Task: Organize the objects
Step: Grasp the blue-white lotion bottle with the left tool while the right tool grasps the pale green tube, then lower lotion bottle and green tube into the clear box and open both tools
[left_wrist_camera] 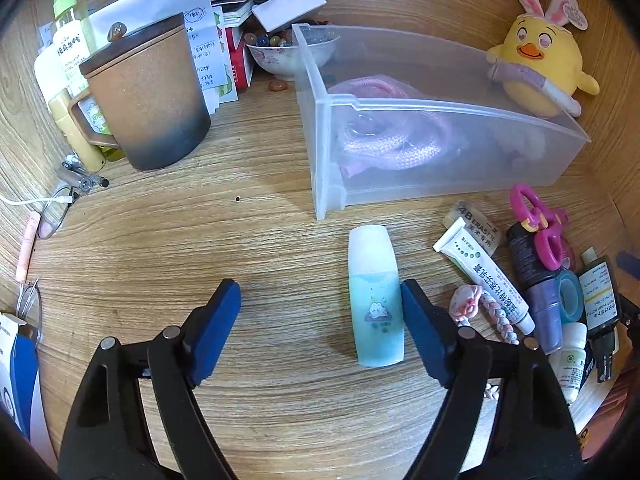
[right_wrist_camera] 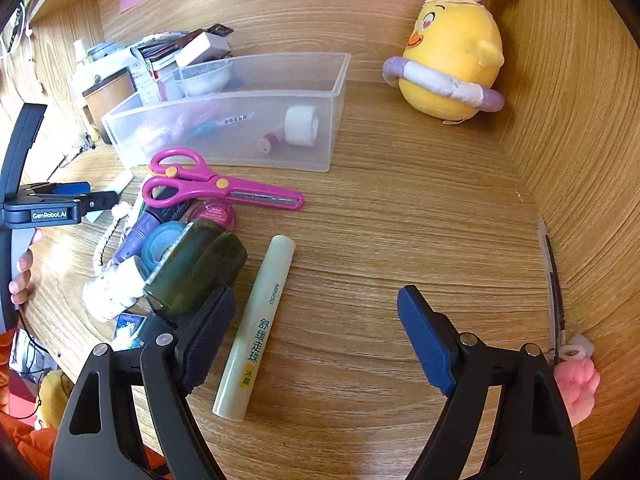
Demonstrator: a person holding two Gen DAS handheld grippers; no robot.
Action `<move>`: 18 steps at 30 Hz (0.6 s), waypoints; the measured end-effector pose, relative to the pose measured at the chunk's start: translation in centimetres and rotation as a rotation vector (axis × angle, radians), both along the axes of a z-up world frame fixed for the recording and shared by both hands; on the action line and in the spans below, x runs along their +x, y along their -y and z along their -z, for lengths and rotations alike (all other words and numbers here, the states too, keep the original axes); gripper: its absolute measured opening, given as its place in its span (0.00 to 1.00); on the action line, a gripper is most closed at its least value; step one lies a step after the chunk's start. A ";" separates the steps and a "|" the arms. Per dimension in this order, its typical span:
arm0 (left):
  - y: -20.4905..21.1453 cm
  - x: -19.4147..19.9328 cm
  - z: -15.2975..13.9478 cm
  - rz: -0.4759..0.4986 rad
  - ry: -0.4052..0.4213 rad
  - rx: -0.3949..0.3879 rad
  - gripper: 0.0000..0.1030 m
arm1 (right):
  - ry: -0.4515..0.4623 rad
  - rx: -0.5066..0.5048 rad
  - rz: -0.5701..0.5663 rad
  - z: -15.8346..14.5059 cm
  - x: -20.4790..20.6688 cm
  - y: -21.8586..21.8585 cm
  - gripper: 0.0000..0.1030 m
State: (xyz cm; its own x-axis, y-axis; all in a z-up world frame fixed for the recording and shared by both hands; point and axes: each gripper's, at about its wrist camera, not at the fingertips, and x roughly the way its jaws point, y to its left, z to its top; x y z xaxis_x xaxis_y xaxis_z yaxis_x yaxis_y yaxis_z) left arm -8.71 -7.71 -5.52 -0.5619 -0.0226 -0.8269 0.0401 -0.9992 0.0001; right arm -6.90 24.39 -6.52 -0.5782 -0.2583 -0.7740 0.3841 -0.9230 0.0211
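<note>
Hovering low over a cluttered wooden table [left_wrist_camera: 160, 240], two hand-held tongs reach for small toiletries to tidy away. The left tongs [left_wrist_camera: 320, 320] stand wide open, holding nothing; a pale blue bottle [left_wrist_camera: 375, 300] with a frosted cap lies flat between the blue pads, close against the right-hand pad, with bare wood between it and the other. The right tongs [right_wrist_camera: 316, 336] are also wide apart and empty; a slim cream roll-on tube [right_wrist_camera: 256, 324] lies on the table just beside their left pad, within the gap.

Behind both sits a clear plastic bin [right_wrist_camera: 336, 92], the likely home for these things, already holding a pink knitted item, a white roll and a few small pieces. A heap of loose items lies between the two tongs: pink scissors [right_wrist_camera: 216, 186], a dark green bottle [right_wrist_camera: 200, 268], a white ointment tube [left_wrist_camera: 484, 276]. A yellow plush chick [right_wrist_camera: 452, 48] stands off beyond the bin.

To grip well, I judge the left tongs should shift sideways until the bottle sits midway, then close across its body below the cap. The round bottle may roll or skid if one pad meets it first. The right tongs likewise need centring over the tube, clear of the green bottle.
</note>
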 end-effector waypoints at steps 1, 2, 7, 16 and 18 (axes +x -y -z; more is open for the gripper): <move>-0.1 0.0 -0.1 0.005 -0.004 -0.002 0.72 | 0.005 -0.004 -0.001 0.2 -0.1 0.0 0.74; -0.2 0.0 -0.1 0.011 -0.007 -0.003 0.69 | 0.014 -0.007 -0.006 0.3 -0.2 0.1 0.71; -0.8 0.1 -0.5 0.050 -0.021 -0.006 0.45 | -0.011 0.015 -0.018 0.7 -0.1 0.8 0.48; -2.3 1.5 -0.8 0.111 -0.037 -0.016 0.24 | -0.023 -0.013 -0.010 0.6 -1.0 0.5 0.14; -2.1 1.8 -0.9 0.106 -0.039 -0.011 0.24 | -0.023 -0.021 -0.001 0.4 -1.3 0.4 0.14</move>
